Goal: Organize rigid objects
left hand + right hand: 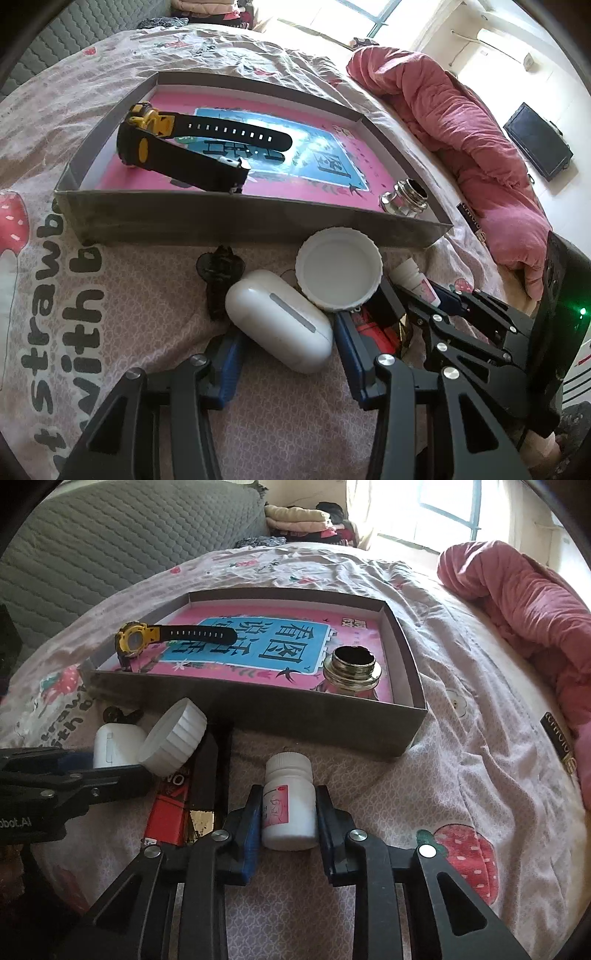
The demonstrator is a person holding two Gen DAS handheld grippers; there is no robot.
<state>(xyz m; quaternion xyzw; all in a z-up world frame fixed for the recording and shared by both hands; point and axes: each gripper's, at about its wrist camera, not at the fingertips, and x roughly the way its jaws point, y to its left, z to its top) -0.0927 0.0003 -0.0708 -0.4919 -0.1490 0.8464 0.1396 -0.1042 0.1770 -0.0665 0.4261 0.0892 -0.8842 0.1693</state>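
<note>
— Gripping the white pill bottle (289, 801), you are pressing the right hand-held gripper (286, 814) against both of its sides; the bottle is lying on the bed sheet (461, 775) with its cap pointing toward the tray, just in front of the grey tray (295, 716).

— And what is your left hand-held gripper (284, 350) doing?

— You are holding it about half open around the white oval case (279, 319). The case is lying between the blue pads (229, 365), but whether they are pressing on it I cannot tell; on the right pad's side a narrow gap seems to be showing.

— What is sitting around those two things?

— A white ribbed lid (338, 269) is leaning against the far end of the case, tilted with its hollow side up. A small black object (219, 273) is lying just to the left of the case, too dark to tell what it is. A red and black box (173, 805) is lying between your two hand-held grippers, partly under the lid.

— And inside the tray?

— A yellow and black watch (135, 639) is resting in its left part, strap stretched out to the right across a pink book cover (258, 642) that is lining the bottom. A shiny metal jar (351, 668) with an open threaded mouth is standing in the near right corner.

— Anything further out?

— A pink quilt (524, 602) is bunched up on the right side of the bed, well apart from the tray, and a grey quilted headboard (110, 535) is rising behind.
</note>
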